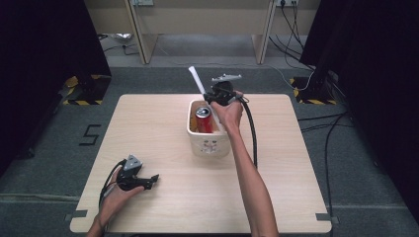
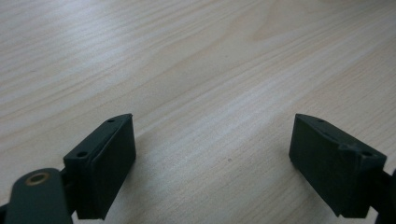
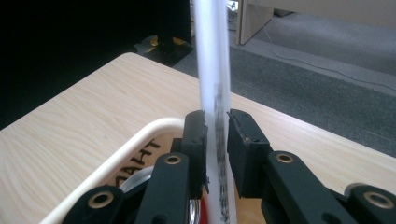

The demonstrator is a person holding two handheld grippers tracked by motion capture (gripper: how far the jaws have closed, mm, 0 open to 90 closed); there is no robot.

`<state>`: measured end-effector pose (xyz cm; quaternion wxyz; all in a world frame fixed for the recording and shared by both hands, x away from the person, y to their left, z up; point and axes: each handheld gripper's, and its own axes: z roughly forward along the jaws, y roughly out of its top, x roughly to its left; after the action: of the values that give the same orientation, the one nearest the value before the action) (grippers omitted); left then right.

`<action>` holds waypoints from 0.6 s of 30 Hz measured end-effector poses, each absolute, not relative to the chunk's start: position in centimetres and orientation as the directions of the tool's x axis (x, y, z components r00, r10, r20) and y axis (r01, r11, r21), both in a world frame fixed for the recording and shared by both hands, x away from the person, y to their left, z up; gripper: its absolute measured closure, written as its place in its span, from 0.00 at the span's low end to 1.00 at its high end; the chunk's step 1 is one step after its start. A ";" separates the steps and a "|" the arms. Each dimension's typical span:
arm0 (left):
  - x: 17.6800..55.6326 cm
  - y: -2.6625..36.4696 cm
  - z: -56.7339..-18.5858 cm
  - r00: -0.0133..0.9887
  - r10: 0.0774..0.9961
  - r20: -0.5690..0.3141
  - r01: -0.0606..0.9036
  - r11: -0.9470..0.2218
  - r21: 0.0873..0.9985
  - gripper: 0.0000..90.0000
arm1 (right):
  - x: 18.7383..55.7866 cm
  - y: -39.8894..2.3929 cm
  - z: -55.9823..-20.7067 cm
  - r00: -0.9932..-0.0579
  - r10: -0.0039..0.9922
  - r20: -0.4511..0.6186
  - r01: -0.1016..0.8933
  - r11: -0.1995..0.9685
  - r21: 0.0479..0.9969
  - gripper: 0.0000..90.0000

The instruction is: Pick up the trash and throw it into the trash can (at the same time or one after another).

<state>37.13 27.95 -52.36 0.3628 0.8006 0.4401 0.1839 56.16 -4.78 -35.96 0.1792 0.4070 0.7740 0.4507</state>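
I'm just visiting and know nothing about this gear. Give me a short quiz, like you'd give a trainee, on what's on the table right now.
1. True or false: the left gripper is clamped on something.
2. What is the right gripper holding? A) a spoon B) a white tube C) a cable
3. Fill in: the red can stands inside the cream ____.

Key:
1. False. Its jaws are spread wide above the bare wooden table.
2. B. The jaws pinch a white tube that sticks up over the cream basket.
3. Basket.
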 end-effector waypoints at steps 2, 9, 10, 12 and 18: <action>37.1 28.0 -52.4 0.546 0.838 -0.025 0.571 -0.350 0.742 0.16 | 56.0 -5.1 -35.9 -0.597 0.797 0.089 0.468 0.256 0.846 0.76; 37.1 27.9 -52.4 0.545 0.838 -0.025 0.571 -0.349 0.743 0.16 | 55.2 -7.1 -35.3 -0.573 0.813 0.100 0.481 0.235 0.844 0.59; 37.1 27.9 -52.4 0.545 0.838 -0.025 0.571 -0.349 0.743 0.16 | 55.0 -7.4 -35.2 -0.567 0.818 0.098 0.481 0.232 0.845 0.57; 37.1 27.9 -52.4 0.545 0.838 -0.025 0.571 -0.349 0.743 0.16 | 54.7 -8.1 -35.1 -0.561 0.822 0.096 0.483 0.231 0.844 0.54; 37.1 27.9 -52.4 0.544 0.839 -0.026 0.571 -0.348 0.743 0.16 | 54.0 -9.8 -35.3 -0.546 0.832 0.097 0.497 0.229 0.837 0.47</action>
<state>37.13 27.94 -52.36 0.3632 0.8001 0.4406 0.1840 53.96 -9.84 -35.26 0.1900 0.4369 0.7604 0.4413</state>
